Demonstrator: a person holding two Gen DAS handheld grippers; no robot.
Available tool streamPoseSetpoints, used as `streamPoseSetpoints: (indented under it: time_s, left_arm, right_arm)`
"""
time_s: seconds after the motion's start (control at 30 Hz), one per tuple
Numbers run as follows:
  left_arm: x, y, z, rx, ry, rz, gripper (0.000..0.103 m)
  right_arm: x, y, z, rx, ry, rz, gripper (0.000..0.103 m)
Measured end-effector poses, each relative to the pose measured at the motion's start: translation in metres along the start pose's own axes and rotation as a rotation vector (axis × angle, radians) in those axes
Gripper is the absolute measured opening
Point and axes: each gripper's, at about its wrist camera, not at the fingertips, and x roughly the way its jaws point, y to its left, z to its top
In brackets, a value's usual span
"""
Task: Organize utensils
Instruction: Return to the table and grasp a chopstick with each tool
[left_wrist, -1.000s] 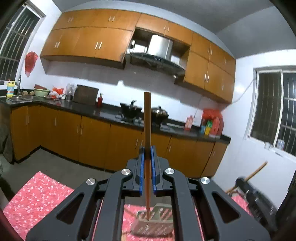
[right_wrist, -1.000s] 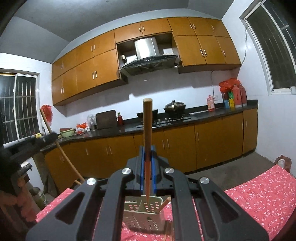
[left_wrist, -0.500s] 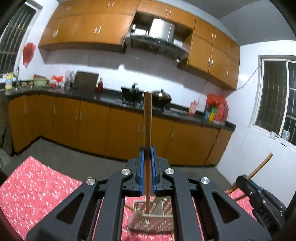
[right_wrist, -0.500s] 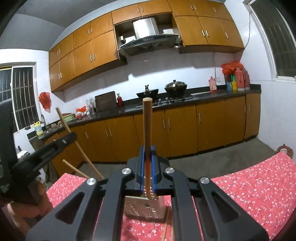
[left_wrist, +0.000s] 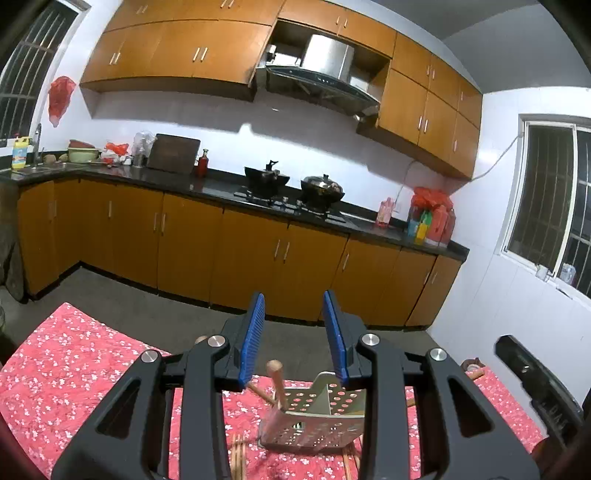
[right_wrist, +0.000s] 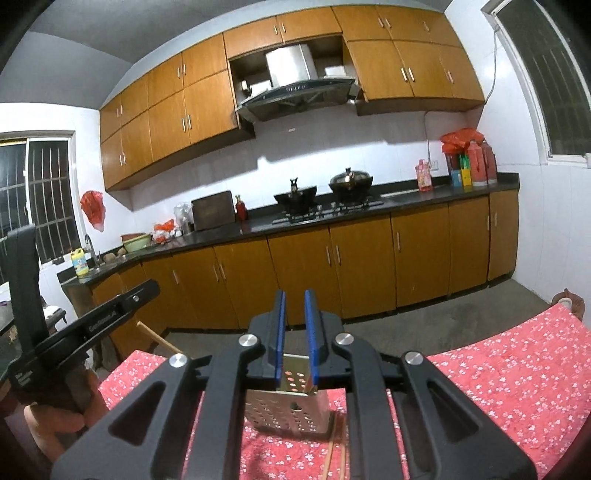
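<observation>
At six o'clock on the red cloth (left_wrist: 66, 373), the perforated metal holder (left_wrist: 314, 424) contains wooden sticks (left_wrist: 276, 380); left gripper (left_wrist: 294, 336) gapes wide, right gripper (right_wrist: 294, 336) narrowly parted, both empty.

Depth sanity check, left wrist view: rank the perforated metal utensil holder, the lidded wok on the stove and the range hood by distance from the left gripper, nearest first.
1. Perforated metal utensil holder: on the red tablecloth, just below the left gripper.
2. Lidded wok: across the floor on the stove, slightly right.
3. Range hood: high on the far wall, above the stove.
</observation>
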Motion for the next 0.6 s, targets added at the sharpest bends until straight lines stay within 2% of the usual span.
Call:
streamPoseSetpoints:
  time_s: [0.1, 0.17, 0.27, 0.33, 0.4, 0.5, 0.6]
  left_arm:
    - [-0.017, 0.009, 0.001, -0.014, -0.011, 0.001, 0.033]
    - [-0.031, 0.019, -0.005, -0.022, -0.003, 0.012, 0.034]
    - [-0.045, 0.034, -0.022, -0.012, 0.037, 0.048, 0.036]
    - [-0.045, 0.042, -0.035, 0.004, 0.082, 0.084, 0.036]
    - [-0.041, 0.052, -0.057, 0.027, 0.16, 0.116, 0.036]
    - [-0.03, 0.07, -0.092, 0.032, 0.296, 0.144, 0.036]
    - [-0.021, 0.081, -0.122, 0.004, 0.411, 0.134, 0.036]
  right_arm:
    - [-0.024, -0.009, -0.002, 0.014, -0.022, -0.02, 0.013]
    - [-0.037, -0.019, -0.009, 0.022, -0.021, -0.05, 0.019]
    - [-0.045, -0.039, -0.033, 0.03, 0.035, -0.122, 0.02]
    - [-0.041, -0.055, -0.054, 0.048, 0.112, -0.157, 0.02]
    - [-0.027, -0.072, -0.086, 0.081, 0.245, -0.19, 0.021]
    - [-0.008, -0.085, -0.129, 0.134, 0.422, -0.172, 0.021]
    - [0.006, -0.083, -0.164, 0.17, 0.543, -0.128, 0.019]
